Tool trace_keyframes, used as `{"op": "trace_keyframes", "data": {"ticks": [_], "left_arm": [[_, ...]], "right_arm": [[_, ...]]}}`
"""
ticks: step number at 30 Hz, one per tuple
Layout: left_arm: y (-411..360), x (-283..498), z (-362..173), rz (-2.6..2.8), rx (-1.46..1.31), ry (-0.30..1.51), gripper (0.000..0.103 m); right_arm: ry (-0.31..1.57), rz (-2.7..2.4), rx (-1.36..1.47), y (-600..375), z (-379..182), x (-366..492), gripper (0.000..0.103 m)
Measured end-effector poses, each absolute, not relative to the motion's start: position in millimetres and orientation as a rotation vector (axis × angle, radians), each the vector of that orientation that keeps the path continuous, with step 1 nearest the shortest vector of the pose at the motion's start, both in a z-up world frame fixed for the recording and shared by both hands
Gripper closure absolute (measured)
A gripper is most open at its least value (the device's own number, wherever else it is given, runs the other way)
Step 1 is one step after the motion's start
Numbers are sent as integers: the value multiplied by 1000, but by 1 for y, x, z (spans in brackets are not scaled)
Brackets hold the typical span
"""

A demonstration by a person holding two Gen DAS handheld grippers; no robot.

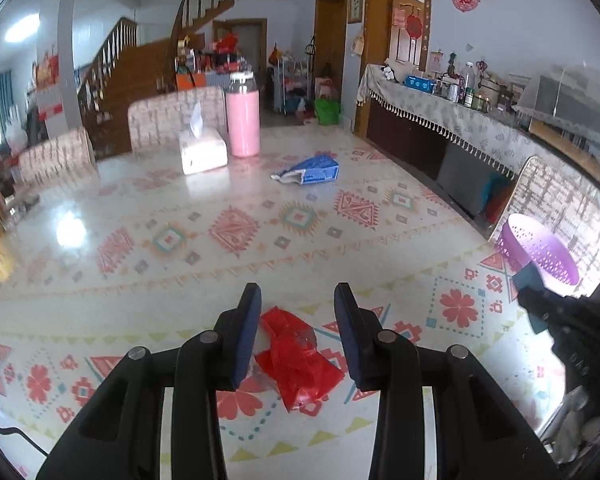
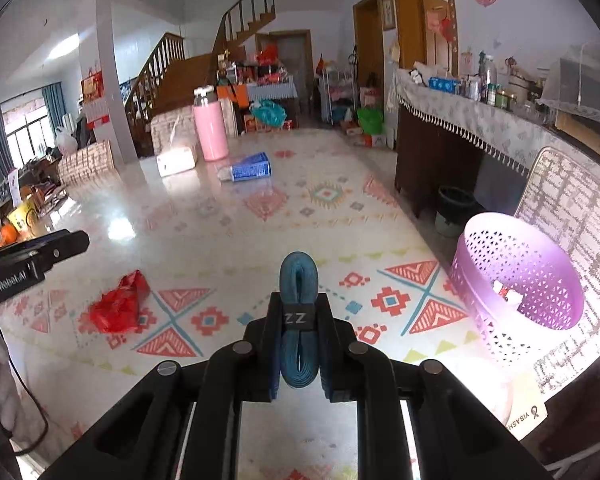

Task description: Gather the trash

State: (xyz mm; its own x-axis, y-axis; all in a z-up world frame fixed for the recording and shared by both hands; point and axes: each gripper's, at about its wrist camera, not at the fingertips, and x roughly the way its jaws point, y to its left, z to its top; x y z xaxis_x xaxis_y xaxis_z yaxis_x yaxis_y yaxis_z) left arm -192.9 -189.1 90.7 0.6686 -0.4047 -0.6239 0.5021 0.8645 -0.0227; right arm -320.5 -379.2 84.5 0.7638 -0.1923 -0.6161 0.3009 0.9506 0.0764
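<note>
Right tongs [image 2: 300,320] clamp a blue band [image 2: 299,280] pointing ahead, near the purple basket [image 2: 480,304]; left tongs [image 1: 296,320] parted over red wrapper [image 1: 296,364].

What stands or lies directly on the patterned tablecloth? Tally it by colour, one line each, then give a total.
Red: 1, crumpled wrapper
Blue: 1, packet
Pink: 1, flask
White: 1, tissue box
Purple: 1, basket
Total: 5
Blurred clutter at the far left edge is left out.
</note>
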Motion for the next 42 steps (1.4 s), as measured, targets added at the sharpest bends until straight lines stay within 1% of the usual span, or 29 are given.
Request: {"op": "trace_keyframes", "data": {"ticks": [7,8,9,10,11,14,18,25,26,27,28,30,31,32,35,42], "left_arm": [[-184,-196,99,-516,172,635,66],[-181,-192,99,-517,158,645,59],[-175,-184,97,-529,133,683,49],[-172,-178,93,-541,113,721,17],[-167,-168,85,-560,79,777,0],[-158,-151,61,-588,5,887,1],[-166,-139,29,-554,34,976,0],[-200,-146,6,-543,178,980,1],[-205,-148,2,-542,208,990,1],[-209,-150,0,-532,241,989,6],[-210,-153,3,-534,253,964,38],[-207,-156,12,-532,252,928,46],[-205,-155,14,-540,237,929,63],[-202,-153,17,-542,220,932,75],[-193,-149,25,-560,164,936,76],[-179,-151,52,-581,113,865,76]], "right_arm": [[641,-281,159,-373,91,-325,87],[646,-279,159,-372,91,-325,87],[650,-277,160,-372,90,-325,87],[653,-275,162,-372,89,-325,87],[657,-273,163,-371,87,-325,87],[665,-267,165,-368,84,-324,87],[681,-256,173,-367,78,-321,87],[697,-252,187,-372,72,-319,87],[698,-252,190,-374,71,-319,87],[701,-251,194,-375,70,-319,87],[703,-251,197,-376,69,-319,87],[708,-250,204,-378,66,-318,87],[711,-249,207,-378,65,-318,87],[713,-249,208,-379,64,-318,87],[714,-249,213,-380,63,-318,87],[715,-247,226,-383,60,-318,87]]}}
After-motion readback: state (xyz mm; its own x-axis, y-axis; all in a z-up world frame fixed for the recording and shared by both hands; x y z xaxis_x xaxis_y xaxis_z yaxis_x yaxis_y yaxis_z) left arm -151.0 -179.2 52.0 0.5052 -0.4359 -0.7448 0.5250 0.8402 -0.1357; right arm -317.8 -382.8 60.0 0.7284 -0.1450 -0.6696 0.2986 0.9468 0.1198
